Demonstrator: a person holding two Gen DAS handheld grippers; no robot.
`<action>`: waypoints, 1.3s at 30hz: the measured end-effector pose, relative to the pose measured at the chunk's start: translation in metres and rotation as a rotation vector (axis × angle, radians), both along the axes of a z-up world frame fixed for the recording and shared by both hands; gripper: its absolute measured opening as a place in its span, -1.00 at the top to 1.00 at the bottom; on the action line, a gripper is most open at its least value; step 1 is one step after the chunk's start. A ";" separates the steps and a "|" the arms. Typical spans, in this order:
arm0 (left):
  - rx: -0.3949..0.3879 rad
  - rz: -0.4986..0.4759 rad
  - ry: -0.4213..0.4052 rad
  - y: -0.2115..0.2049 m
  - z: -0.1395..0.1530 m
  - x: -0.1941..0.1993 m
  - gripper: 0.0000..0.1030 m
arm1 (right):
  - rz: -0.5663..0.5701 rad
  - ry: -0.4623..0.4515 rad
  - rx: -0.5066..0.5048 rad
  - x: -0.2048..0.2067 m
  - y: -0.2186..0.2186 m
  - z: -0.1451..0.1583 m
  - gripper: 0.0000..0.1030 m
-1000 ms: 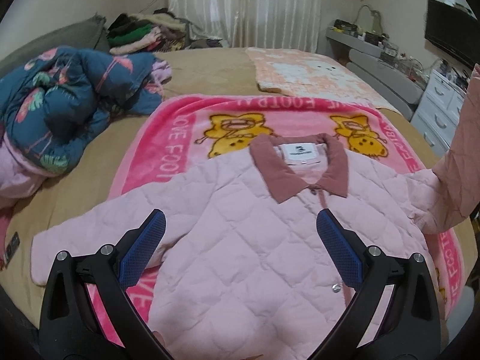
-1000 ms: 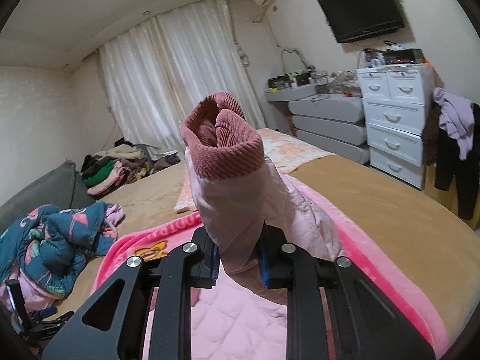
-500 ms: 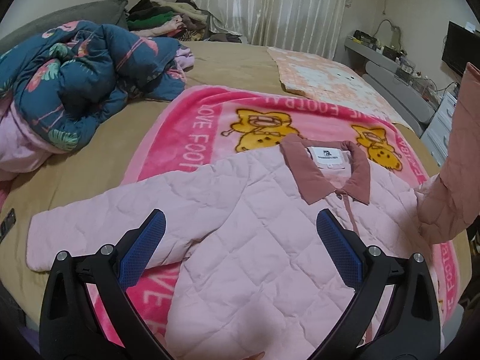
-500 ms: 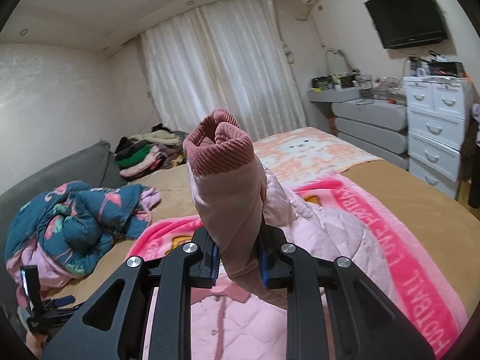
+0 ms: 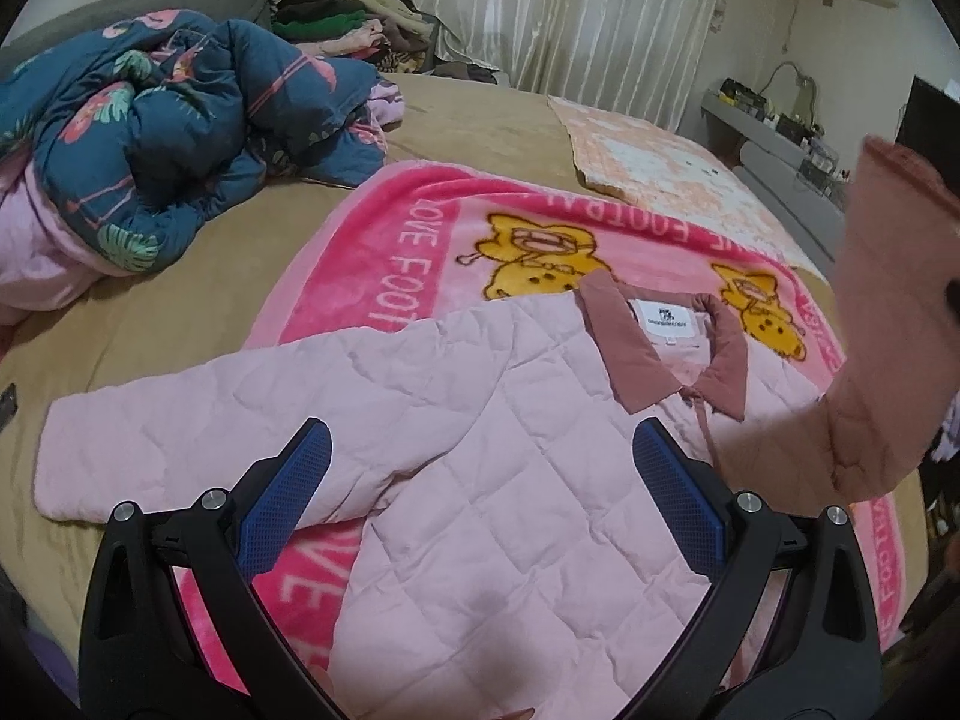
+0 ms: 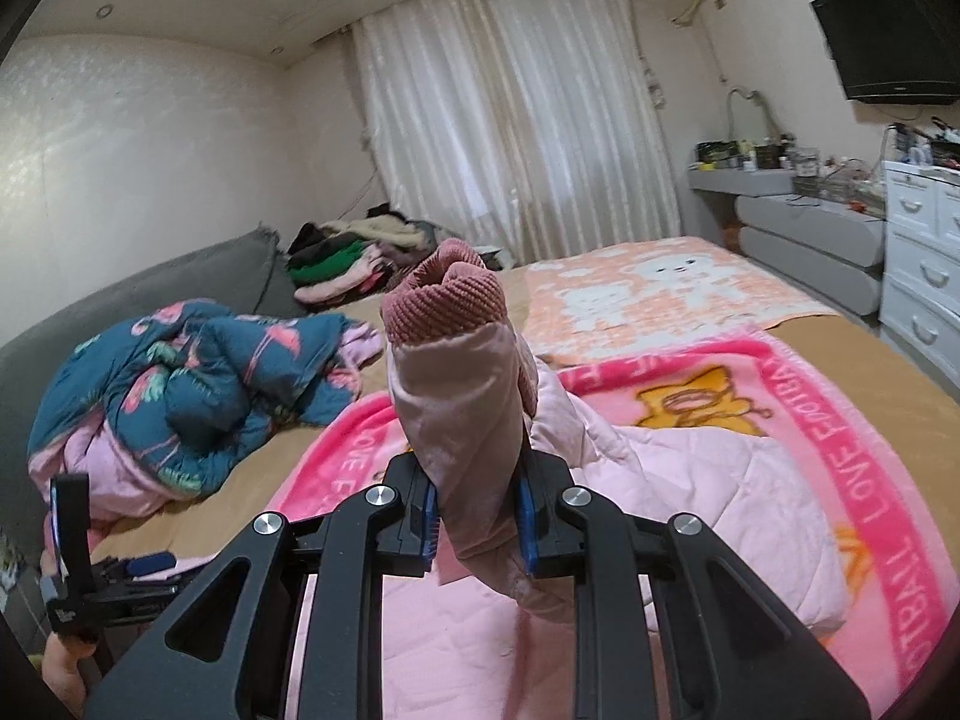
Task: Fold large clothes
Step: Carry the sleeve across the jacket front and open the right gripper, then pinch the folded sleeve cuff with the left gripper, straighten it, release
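A: What does the left wrist view give that the right lacks?

B: The whole quilted pink jacket (image 5: 480, 480) spread flat on the cartoon blanket (image 5: 372, 252) at the bed's near edge, collar (image 5: 636, 354) up, one sleeve stretched toward the bed's left edge. The left tool (image 5: 480, 498) hovers over it, released, nothing between.

A: And the right view?

B: The right tool (image 6: 477, 510) clenched on the other sleeve (image 6: 474, 420), its ribbed cuff (image 6: 444, 306) lifted upright above the jacket.

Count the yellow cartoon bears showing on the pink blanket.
2: one bear beyond the jacket's left shoulder, another bear right of its collar. The jacket may hide more.
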State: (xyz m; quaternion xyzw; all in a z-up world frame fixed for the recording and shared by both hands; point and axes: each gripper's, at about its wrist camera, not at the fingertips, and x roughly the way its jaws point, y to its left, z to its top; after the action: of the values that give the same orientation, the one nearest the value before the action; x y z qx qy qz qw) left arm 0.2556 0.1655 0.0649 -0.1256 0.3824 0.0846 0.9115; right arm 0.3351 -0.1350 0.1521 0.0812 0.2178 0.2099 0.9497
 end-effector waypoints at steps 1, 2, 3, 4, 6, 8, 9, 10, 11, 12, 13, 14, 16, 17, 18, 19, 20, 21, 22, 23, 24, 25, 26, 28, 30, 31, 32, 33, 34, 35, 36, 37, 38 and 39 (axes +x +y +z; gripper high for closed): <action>-0.019 0.000 -0.002 0.003 0.000 0.000 -0.83 | 0.012 0.002 -0.006 0.001 0.005 -0.004 0.63; -0.044 0.003 -0.003 0.006 0.000 -0.001 -0.83 | 0.027 0.007 -0.015 0.002 0.013 -0.009 0.63; -0.061 0.004 -0.006 0.009 -0.001 -0.001 -0.83 | 0.037 0.013 -0.019 0.003 0.019 -0.014 0.63; -0.076 0.006 -0.011 0.011 -0.001 -0.001 -0.83 | 0.055 0.024 -0.029 0.005 0.028 -0.021 0.63; -0.080 0.018 -0.018 0.015 0.000 -0.003 -0.83 | 0.077 0.043 -0.049 0.008 0.040 -0.035 0.63; -0.093 0.025 -0.022 0.018 -0.001 -0.005 -0.83 | 0.099 0.074 -0.068 0.009 0.054 -0.050 0.63; -0.112 0.024 -0.023 0.021 -0.002 -0.006 -0.83 | 0.107 0.088 -0.075 0.010 0.059 -0.058 0.63; -0.129 0.024 -0.023 0.023 -0.004 -0.007 -0.83 | 0.120 0.108 -0.086 0.012 0.067 -0.068 0.63; -0.138 0.026 -0.023 0.024 -0.005 -0.007 -0.83 | 0.131 0.127 -0.097 0.013 0.073 -0.077 0.63; -0.146 0.029 -0.024 0.025 -0.007 -0.009 -0.83 | 0.142 0.149 -0.106 0.014 0.081 -0.088 0.62; -0.152 0.031 -0.025 0.026 -0.009 -0.010 -0.83 | 0.153 0.171 -0.111 0.015 0.087 -0.097 0.60; -0.156 0.032 -0.026 0.026 -0.011 -0.010 -0.83 | 0.164 0.193 -0.117 0.015 0.093 -0.107 0.57; -0.163 0.032 -0.016 0.025 -0.016 -0.011 -0.83 | 0.193 0.235 -0.132 0.013 0.107 -0.126 0.53; -0.167 0.032 -0.008 0.025 -0.019 -0.011 -0.83 | 0.205 0.251 -0.134 0.011 0.111 -0.134 0.50; -0.173 0.030 0.000 0.025 -0.022 -0.011 -0.83 | 0.215 0.264 -0.135 0.008 0.115 -0.140 0.48; -0.175 0.030 0.005 0.024 -0.024 -0.012 -0.83 | 0.228 0.280 -0.134 0.005 0.121 -0.148 0.41; -0.175 0.029 0.008 0.023 -0.025 -0.013 -0.83 | 0.235 0.291 -0.133 0.003 0.124 -0.152 0.31; -0.174 0.025 0.012 0.022 -0.027 -0.013 -0.83 | 0.250 0.308 -0.126 0.001 0.127 -0.156 0.23; -0.174 0.022 0.016 0.021 -0.028 -0.013 -0.83 | 0.264 0.322 -0.117 -0.001 0.129 -0.160 -0.01; -0.181 0.018 0.020 0.021 -0.030 -0.013 -0.83 | 0.277 0.339 -0.107 -0.004 0.130 -0.162 -0.26; -0.190 0.016 0.023 0.021 -0.031 -0.013 -0.83 | 0.291 0.353 -0.102 -0.006 0.130 -0.164 -0.38; -0.205 0.015 0.027 0.022 -0.033 -0.012 -0.83 | 0.312 0.370 -0.096 -0.009 0.131 -0.165 -0.60; -0.220 0.016 0.030 0.023 -0.035 -0.012 -0.83 | 0.322 0.377 -0.093 -0.013 0.128 -0.165 -0.67; -0.232 0.019 0.043 0.024 -0.039 -0.010 -0.83 | 0.328 0.377 -0.085 -0.021 0.117 -0.160 -0.71; -0.239 0.016 0.065 0.022 -0.045 -0.007 -0.83 | 0.310 0.368 -0.067 -0.031 0.096 -0.154 -0.76; -0.247 0.007 0.072 0.020 -0.048 -0.006 -0.83 | 0.293 0.362 -0.062 -0.034 0.088 -0.153 -0.78; -0.266 -0.009 0.081 0.016 -0.054 -0.004 -0.83 | 0.262 0.357 -0.056 -0.036 0.074 -0.151 -0.80; -0.280 -0.013 0.091 0.014 -0.058 -0.003 -0.83 | 0.225 0.361 -0.058 -0.038 0.060 -0.151 -0.80; -0.302 -0.018 0.107 0.011 -0.064 0.000 -0.83 | 0.188 0.371 -0.071 -0.037 0.050 -0.153 -0.80; -0.327 -0.028 0.118 0.008 -0.069 0.002 -0.83 | 0.137 0.383 -0.094 -0.037 0.037 -0.153 -0.80; -0.349 -0.039 0.129 0.003 -0.075 0.005 -0.83 | 0.105 0.389 -0.111 -0.038 0.028 -0.154 -0.80; -0.349 -0.042 0.145 -0.004 -0.080 0.008 -0.83 | 0.056 0.390 -0.134 -0.040 0.013 -0.153 -0.80; -0.347 -0.047 0.156 -0.008 -0.084 0.010 -0.83 | 0.029 0.389 -0.148 -0.040 0.004 -0.153 -0.80; -0.357 -0.061 0.168 -0.015 -0.089 0.013 -0.83 | -0.002 0.389 -0.164 -0.041 -0.005 -0.153 -0.80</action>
State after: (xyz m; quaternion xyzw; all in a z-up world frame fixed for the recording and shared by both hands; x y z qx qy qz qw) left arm 0.2690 0.1506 -0.0240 -0.2661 0.4698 -0.0020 0.8417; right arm 0.2939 -0.1401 -0.0006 0.0426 0.4132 0.1710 0.8934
